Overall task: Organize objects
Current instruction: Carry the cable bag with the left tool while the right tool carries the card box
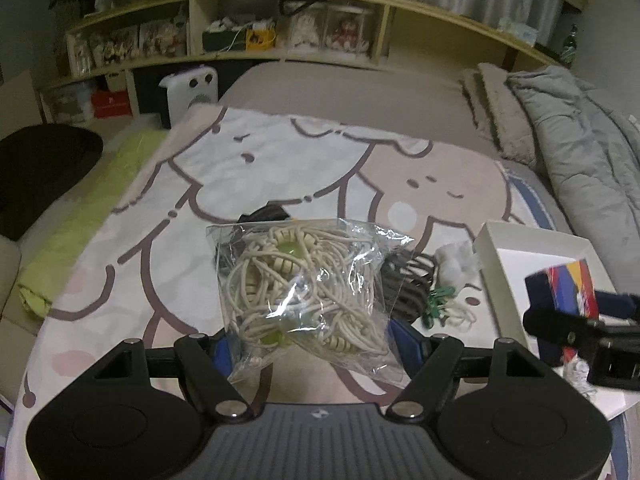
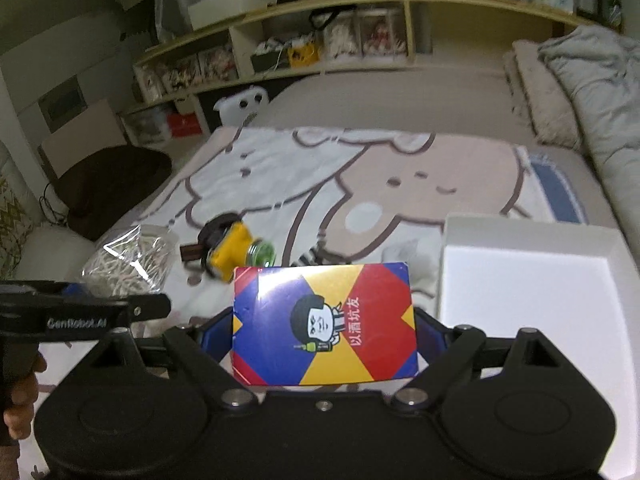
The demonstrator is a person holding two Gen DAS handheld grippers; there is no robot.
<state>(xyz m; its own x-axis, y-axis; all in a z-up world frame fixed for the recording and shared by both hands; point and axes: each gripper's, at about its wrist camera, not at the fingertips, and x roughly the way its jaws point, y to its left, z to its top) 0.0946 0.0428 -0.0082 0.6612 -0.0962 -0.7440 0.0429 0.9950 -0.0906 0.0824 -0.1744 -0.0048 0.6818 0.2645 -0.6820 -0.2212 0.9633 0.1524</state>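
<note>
Through the left wrist camera, our left gripper (image 1: 310,344) clenches a crinkly clear plastic bag of cream cords (image 1: 308,292), lifted above the cartoon blanket (image 1: 280,168) on the bed; a dark cable bundle (image 1: 408,284), green clips (image 1: 438,300) and a cotton wad (image 1: 456,264) lie loose near the blanket's right edge, beside the white box (image 1: 492,240). Through the right wrist camera, our right gripper (image 2: 324,340) grasps a glossy, flat card box (image 2: 324,324) printed in red, yellow and blue, just left of the white box, which looks empty. A yellow headlamp (image 2: 232,250) waits mid-blanket. We judge sorting barely begun.
</note>
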